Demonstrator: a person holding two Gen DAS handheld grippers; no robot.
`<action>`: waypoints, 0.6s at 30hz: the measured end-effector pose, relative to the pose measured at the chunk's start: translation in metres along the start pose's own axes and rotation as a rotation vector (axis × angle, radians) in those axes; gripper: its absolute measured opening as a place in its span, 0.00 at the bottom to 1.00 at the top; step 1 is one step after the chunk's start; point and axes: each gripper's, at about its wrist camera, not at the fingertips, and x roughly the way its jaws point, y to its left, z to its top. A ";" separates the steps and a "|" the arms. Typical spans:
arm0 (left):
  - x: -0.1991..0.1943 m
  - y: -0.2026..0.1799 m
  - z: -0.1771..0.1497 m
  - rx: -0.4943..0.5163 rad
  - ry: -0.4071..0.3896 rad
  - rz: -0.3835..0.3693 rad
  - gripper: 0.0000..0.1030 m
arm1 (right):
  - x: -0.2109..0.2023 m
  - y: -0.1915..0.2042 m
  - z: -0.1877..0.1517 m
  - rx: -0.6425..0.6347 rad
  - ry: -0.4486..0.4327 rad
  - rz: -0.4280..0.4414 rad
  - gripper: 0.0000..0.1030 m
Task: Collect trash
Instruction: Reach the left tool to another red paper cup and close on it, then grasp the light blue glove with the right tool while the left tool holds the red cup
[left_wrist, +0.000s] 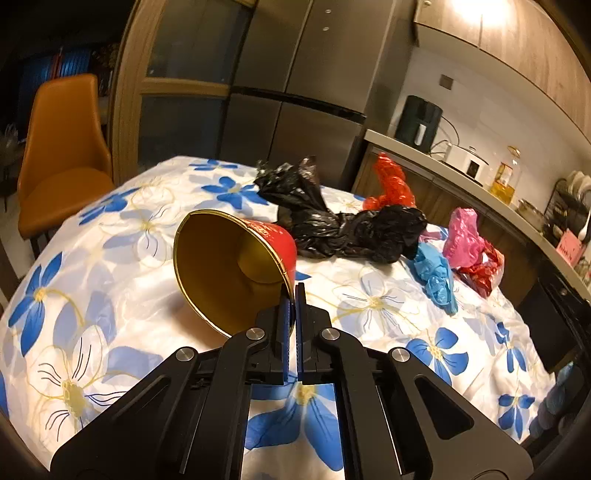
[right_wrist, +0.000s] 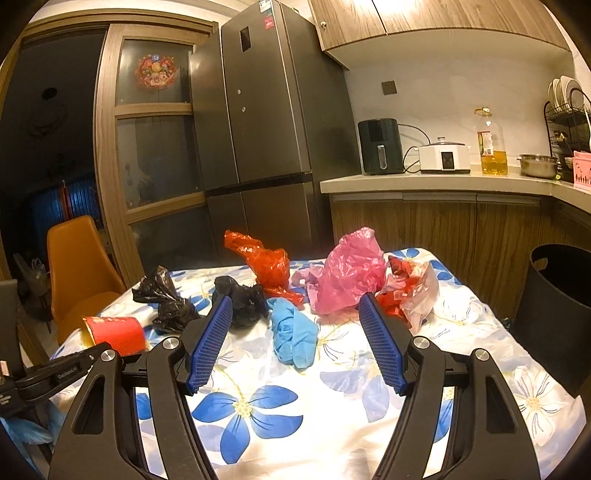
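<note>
My left gripper is shut on the rim of a red paper cup with a gold inside, tilted on its side over the flowered tablecloth; the cup also shows in the right wrist view. My right gripper is open and empty above the table. Ahead of it lie a blue bag, a pink bag, a red bag, black bags and a red-and-clear wrapper.
A black bin stands right of the table. An orange chair is at the far left corner. A fridge and a counter with appliances stand behind.
</note>
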 end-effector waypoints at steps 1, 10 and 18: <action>-0.001 -0.003 0.000 0.012 -0.005 -0.005 0.01 | 0.003 0.000 -0.001 0.002 0.007 0.000 0.68; -0.019 -0.029 0.004 0.074 -0.075 -0.034 0.01 | 0.055 0.002 -0.011 -0.016 0.089 -0.022 0.60; -0.021 -0.050 0.005 0.105 -0.101 -0.063 0.01 | 0.107 -0.002 -0.008 0.006 0.161 -0.039 0.52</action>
